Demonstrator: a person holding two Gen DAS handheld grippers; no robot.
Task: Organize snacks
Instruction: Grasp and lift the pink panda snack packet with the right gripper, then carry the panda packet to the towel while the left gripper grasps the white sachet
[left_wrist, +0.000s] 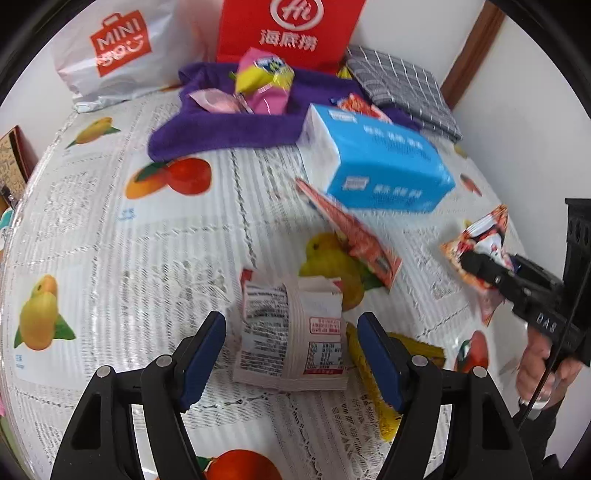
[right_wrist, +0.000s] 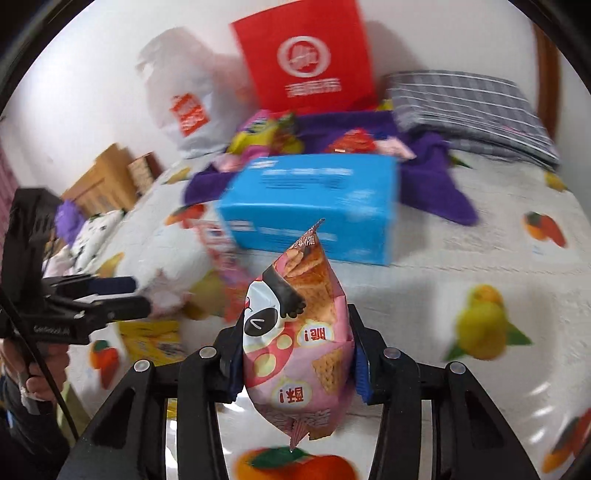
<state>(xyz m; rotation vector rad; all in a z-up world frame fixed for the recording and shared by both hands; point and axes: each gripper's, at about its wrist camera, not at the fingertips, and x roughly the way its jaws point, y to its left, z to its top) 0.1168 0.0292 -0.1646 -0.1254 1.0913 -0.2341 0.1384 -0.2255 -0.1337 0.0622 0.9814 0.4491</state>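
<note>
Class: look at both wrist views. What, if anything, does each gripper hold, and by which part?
Right gripper clamps the pink snack packet across its lower middle. Left gripper holds nothing.

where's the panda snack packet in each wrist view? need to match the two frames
Left wrist: panda snack packet at the right edge, mid-height, clamped in the right gripper.
Right wrist: same packet at bottom centre, upright between the blue pads, filling the near view.
Shared landmark: blue tissue box, beyond the packet in both, in front of the purple towel.

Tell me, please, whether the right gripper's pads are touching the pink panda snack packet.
Touching: the right wrist view shows the right gripper with both pads pressed against the pink panda snack packet.
</note>
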